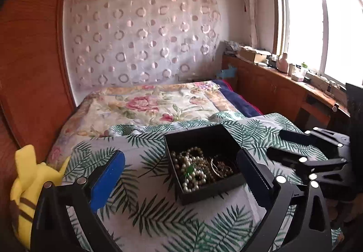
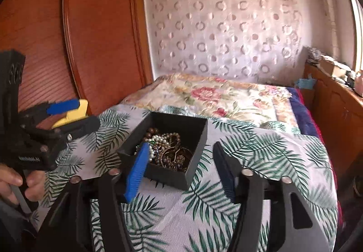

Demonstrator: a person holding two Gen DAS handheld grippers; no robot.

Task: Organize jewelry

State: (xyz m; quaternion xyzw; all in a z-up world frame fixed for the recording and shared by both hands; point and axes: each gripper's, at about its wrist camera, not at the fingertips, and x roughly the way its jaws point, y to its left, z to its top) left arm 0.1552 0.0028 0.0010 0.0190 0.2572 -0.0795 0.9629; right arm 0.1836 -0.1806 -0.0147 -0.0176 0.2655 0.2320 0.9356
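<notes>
jewelry (image 1: 199, 168) lies heaped in an open black box (image 1: 195, 138) on the fern cloth (image 1: 158, 213), pearls tangled with dark chains and bangles. left gripper (image 1: 179, 174) spread wide, empty, its right finger beside the box; right gripper (image 2: 181, 168) also wide, empty, just short of the box. all pieces are in the box but unsorted; none shows on the cloth. behind, the floral bed (image 1: 145, 104).

We see a bed (image 1: 145, 104) under a floral quilt, a circle-patterned curtain (image 1: 140, 34) on the wall behind it, a wooden wardrobe (image 2: 97, 31) to the left, and a bright window (image 1: 317, 29) above a cluttered wooden cabinet (image 1: 272, 84).
</notes>
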